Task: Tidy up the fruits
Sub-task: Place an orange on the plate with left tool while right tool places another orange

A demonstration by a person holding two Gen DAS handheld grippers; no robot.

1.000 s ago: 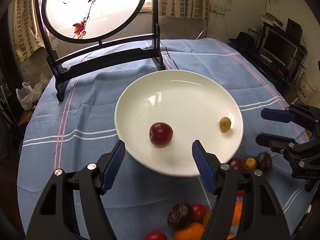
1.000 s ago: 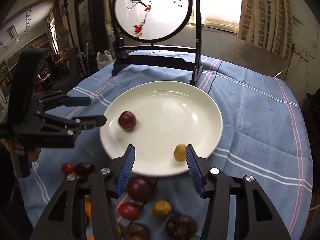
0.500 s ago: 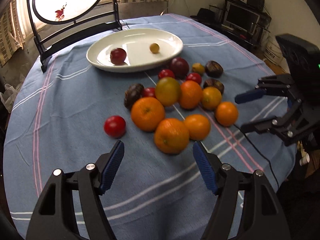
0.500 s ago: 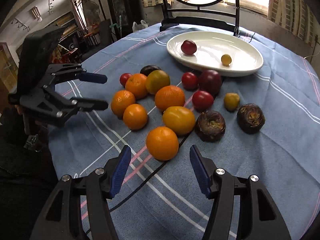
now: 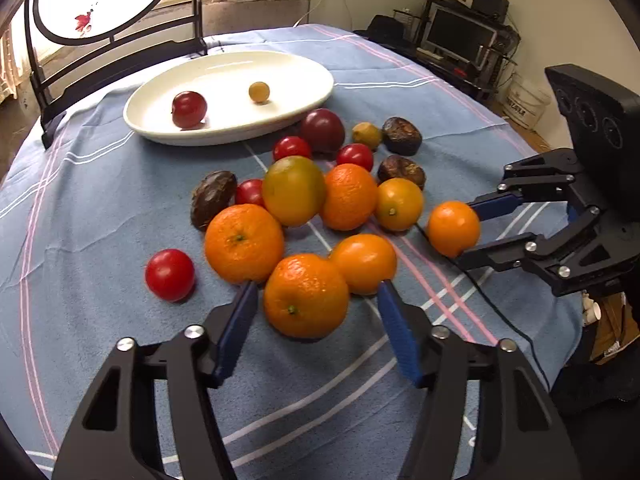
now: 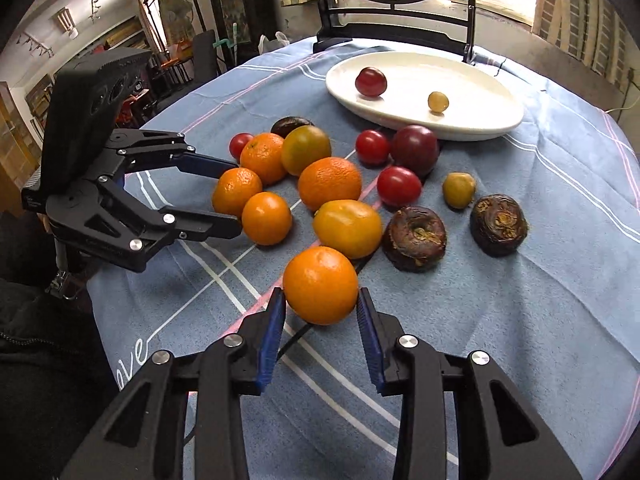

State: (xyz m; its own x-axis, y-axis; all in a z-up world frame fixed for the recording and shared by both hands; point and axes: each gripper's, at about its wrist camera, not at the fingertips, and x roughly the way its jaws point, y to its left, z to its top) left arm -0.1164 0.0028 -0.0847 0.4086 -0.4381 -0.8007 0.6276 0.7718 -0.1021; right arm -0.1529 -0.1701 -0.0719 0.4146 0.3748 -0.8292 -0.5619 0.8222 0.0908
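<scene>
Both grippers at the fruit pile
Left gripper [image 5: 316, 302] jaws apart around an orange [image 5: 306, 296]; right gripper [image 6: 321, 310] jaws flank a tangerine [image 6: 320, 285], contact unclear.

Left tool [image 5: 316, 302] spread; right tool [image 6: 321, 300] narrower.

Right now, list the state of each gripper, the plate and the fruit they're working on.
Left gripper: open, straddling an orange, pads not touching it.
Right gripper: open, fingers either side of a small orange.
Plate: upright, holding a red fruit and a yellow fruit.
</scene>
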